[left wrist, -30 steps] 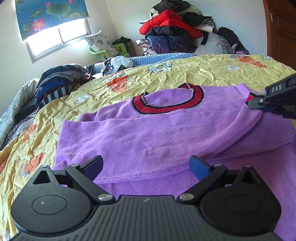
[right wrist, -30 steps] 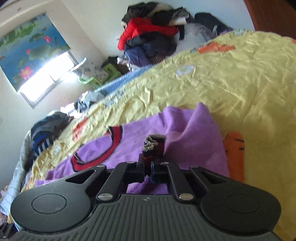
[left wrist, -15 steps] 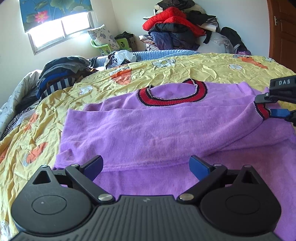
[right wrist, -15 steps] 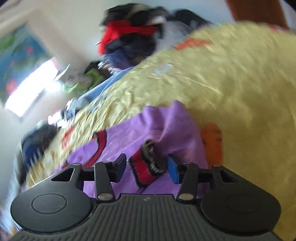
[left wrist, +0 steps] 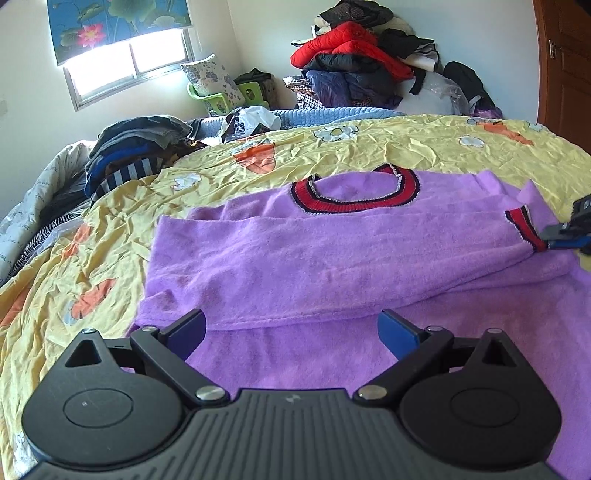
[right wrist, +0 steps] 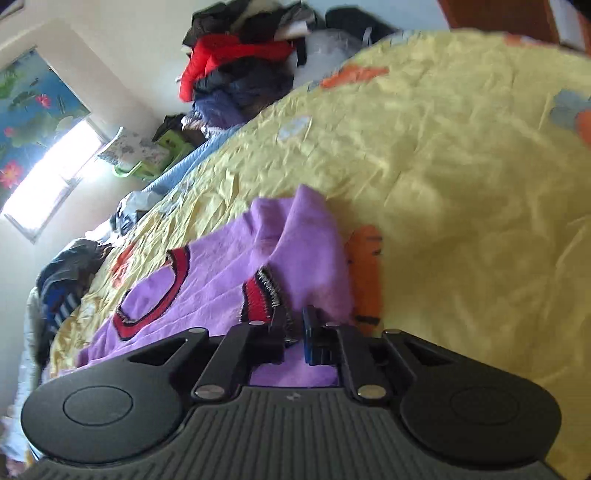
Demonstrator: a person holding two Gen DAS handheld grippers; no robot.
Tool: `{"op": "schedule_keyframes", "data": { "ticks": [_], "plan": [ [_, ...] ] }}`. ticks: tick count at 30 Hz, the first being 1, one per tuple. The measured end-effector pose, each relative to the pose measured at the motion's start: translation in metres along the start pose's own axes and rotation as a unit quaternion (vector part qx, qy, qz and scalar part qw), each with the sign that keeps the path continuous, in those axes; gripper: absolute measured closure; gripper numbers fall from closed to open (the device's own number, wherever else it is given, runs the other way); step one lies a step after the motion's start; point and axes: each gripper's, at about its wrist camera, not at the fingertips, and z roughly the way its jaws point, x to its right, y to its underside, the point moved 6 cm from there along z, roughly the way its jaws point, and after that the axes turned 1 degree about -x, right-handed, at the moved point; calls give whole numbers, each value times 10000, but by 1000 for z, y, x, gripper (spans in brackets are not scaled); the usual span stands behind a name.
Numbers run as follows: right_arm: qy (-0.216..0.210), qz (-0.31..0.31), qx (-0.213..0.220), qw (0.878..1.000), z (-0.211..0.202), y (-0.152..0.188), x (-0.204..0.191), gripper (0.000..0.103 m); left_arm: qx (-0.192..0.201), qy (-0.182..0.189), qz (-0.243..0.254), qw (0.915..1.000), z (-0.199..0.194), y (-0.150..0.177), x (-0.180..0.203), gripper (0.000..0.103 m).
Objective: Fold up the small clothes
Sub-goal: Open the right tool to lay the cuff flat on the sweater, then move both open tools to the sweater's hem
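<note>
- One purple sweater (left wrist: 332,251), mid-frame, one sleeve folded across.
- Left gripper (left wrist: 291,332): spread wide, empty.
- Right gripper (right wrist: 293,325): narrowly parted at red cuff (right wrist: 258,299); grasp unclear.
- Yellow bedspread (left wrist: 406,147); one clothes heap (left wrist: 354,62) upper right.

A bed (left wrist: 369,155) under a crumpled yellow cover fills the room. Behind it stand pale walls (left wrist: 258,33) and a bright window (left wrist: 129,66) – daylight pours in under a lotus-print blind (left wrist: 118,22). A heap of clothes (left wrist: 369,70) rises beyond the bed's far edge – a brown door (left wrist: 569,66) stands to the bed's right.
</note>
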Motion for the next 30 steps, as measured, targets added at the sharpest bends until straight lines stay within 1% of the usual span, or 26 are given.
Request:
{"op": "schedule_keyframes", "data": {
  "ticks": [1, 2, 3, 4, 5, 6, 7, 8, 10, 11, 13, 14, 15, 17, 23, 26, 30],
  "plan": [
    [-11, -121, 147, 9998, -5, 0, -5, 72, -20, -14, -13, 10000, 0, 1, -1, 3],
    [-97, -310, 284, 9991, -10, 1, -11, 56, -43, -22, -27, 10000, 1, 3, -2, 3],
    [-160, -564, 378, 9976, -12, 2, -18, 45, -70, -28, -43, 10000, 1, 4, -4, 3],
    [-129, -836, 397, 9956, -10, 5, -24, 43, -94, -34, -60, 9999, 1, 6, -5, 3],
    [-8, -1064, 305, 9939, -6, 7, -27, 42, -103, -34, -80, 9999, 0, 7, -6, 3],
    [185, -1209, 131, 9924, 2, 10, -26, 48, -105, -28, -102, 9999, -1, 8, -7, 3],
    [379, -1227, 65, 9917, 4, 11, -23, 52, -110, -18, -121, 9999, -3, 10, -7, 3],
    [467, -1220, 134, 9913, 1, 11, -21, 56, -102, -3, -138, 9999, -5, 12, -9, 3],
    [574, -1340, 305, 9888, -14, 13, -24, 49, -94, 10, -153, 9998, -8, 16, -11, 3],
    [554, -1444, 338, 9874, -22, 16, -27, 45, -117, 1, -156, 9998, -9, 18, -11, 3],
    [277, -1548, 323, 9870, -40, 25, -31, 38, -140, 32, -168, 9998, -12, 24, -13, 3],
    [128, -1567, 277, 9872, -49, 30, -32, 30, -125, 68, -170, 9998, -15, 27, -13, 3],
    [9, -1610, 198, 9868, -58, 37, -32, 26, -121, 91, -163, 9998, -18, 31, -14, 3],
    [-148, -1783, 37, 9839, -74, 53, -31, 26, -116, 115, -150, 9998, -24, 41, -16, 3],
    [-245, -2170, -234, 9756, -108, 99, -27, 26, -109, 286, -169, 9994, -45, 69, -29, 3],
    [-187, -2439, -275, 9692, -120, 120, -27, 26, -108, 334, -143, 9993, -55, 83, -35, 3],
    [-119, -2762, -315, 9605, -133, 142, -28, 25, -178, 271, -154, 9994, -62, 97, -40, 3]
  ]
}}
